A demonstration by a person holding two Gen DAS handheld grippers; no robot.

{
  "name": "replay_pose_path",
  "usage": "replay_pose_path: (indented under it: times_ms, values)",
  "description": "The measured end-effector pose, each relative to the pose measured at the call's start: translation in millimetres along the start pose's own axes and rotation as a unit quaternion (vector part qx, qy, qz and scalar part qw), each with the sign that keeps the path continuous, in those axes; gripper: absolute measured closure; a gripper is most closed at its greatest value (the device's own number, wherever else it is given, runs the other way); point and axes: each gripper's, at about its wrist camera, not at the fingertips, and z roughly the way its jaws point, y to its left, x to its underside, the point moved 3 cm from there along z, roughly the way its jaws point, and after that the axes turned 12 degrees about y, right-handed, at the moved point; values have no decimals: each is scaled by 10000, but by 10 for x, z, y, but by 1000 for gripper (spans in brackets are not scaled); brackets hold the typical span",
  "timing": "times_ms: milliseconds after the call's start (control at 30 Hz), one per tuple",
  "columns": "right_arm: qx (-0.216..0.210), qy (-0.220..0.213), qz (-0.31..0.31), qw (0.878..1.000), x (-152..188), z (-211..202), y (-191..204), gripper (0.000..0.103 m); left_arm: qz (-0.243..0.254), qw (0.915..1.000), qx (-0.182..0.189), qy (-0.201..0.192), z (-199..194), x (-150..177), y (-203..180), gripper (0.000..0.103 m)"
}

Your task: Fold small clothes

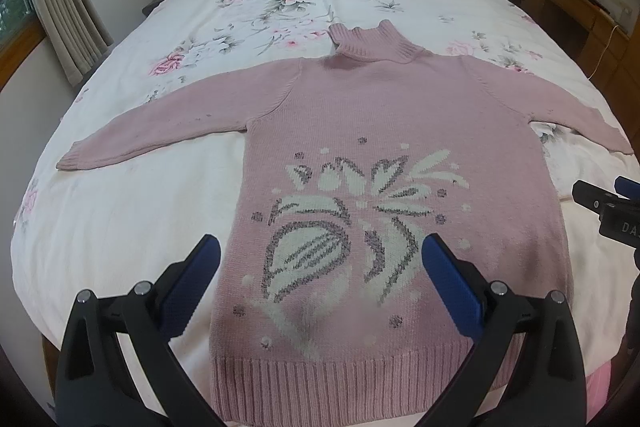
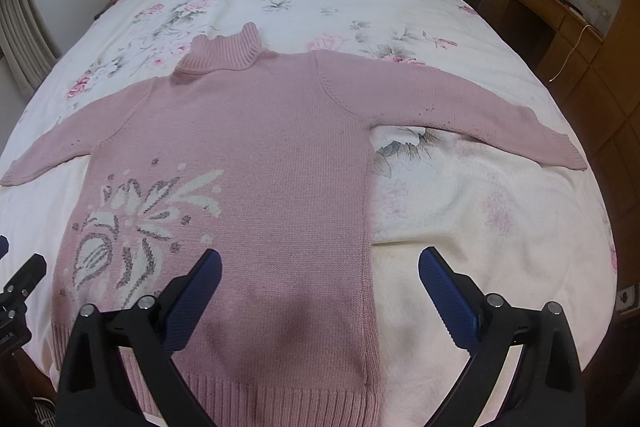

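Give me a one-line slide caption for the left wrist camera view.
Open left gripper poised above a pink sweater spread flat on a floral bed, sleeves outstretched.

Both wrist views face up the bed (headboard far), sharing the sweater.

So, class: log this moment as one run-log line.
stage: before first fold | pink sweater: flat on bed, sleeves spread | left gripper: open | right gripper: open
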Motion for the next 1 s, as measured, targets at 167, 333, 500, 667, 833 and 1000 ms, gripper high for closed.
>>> replay_pose_path:
  times_ms: [167, 333, 500, 667, 833, 1000]
  values:
    - [-3, -5, 7, 10000, 1, 0, 0, 4, -22, 10000, 7, 28, 22, -11, 3, 3]
    - [-66, -148, -1, 9999, -18, 28, -33, 4, 5, 10000, -4, 9, 50, -17, -6, 3]
    - [-454, -20, 202, 9988, -194, 135, -411, 4, 100, 9992, 228, 313, 279, -146, -162, 3]
    - [-185, -37, 1168, 9930, -609, 210, -1576, 4, 277, 9989, 354, 136, 361, -552, -514, 3]
    - [-7, 480, 2323, 9715, -955, 630, -2988, 4, 429, 9968, 668, -94, 409, -1150, -1039, 3]
    - [-122, 883, 3165, 9444, -1099, 1085, -3952, 7, 480, 9957, 738, -298, 515, -1645, -1535, 3]
